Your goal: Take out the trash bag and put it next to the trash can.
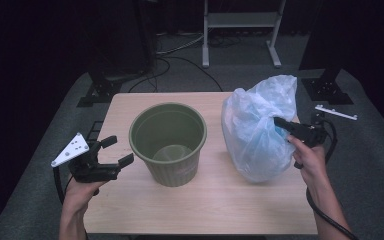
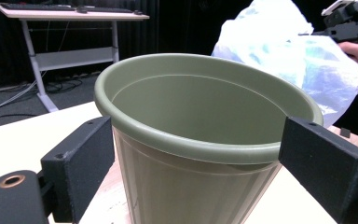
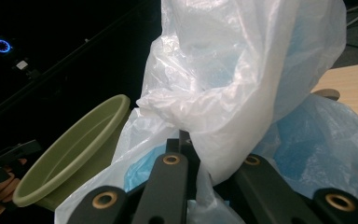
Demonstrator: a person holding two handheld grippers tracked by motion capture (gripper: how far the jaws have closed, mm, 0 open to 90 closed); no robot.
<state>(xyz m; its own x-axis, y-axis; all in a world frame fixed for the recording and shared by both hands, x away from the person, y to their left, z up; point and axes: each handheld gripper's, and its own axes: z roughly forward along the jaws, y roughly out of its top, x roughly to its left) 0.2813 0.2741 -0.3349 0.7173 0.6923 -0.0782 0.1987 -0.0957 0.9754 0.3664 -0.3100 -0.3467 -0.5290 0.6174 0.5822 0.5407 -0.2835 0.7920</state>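
From the high view, a pale blue plastic bag (image 1: 257, 130) stands puffed up on the right half of the wooden table (image 1: 205, 205), just beside an olive-green bin (image 1: 168, 142) that sits empty and upright near the middle. The right gripper (image 1: 283, 122) has its jaws pinched shut on a fold of the bag's film at its right flank. The left gripper (image 1: 112, 151) hovers at the table's left edge, jaws spread wide and holding nothing, near the bin but apart from it. The bag looks light and limp — thin film that bunches, slides and tears easily, so a gathered fold near the mouth is likely the safest hold.

In the left gripper view, the bin (image 2: 205, 140) sits between the two open jaws without either pad touching it. Its ribbed wall and rolled rim look stiff and smooth, probably light enough to tip if nudged; the rim seems the natural place to grip. The bag (image 2: 289, 56) rises behind it.

In the right gripper view, the jaws are closed on a twisted white-and-blue pleat of the bag (image 3: 242, 88) — the film drapes over them. The bin's rim (image 3: 70, 154) shows at the left.

No brand, label or readable writing appears on the bag or the bin.
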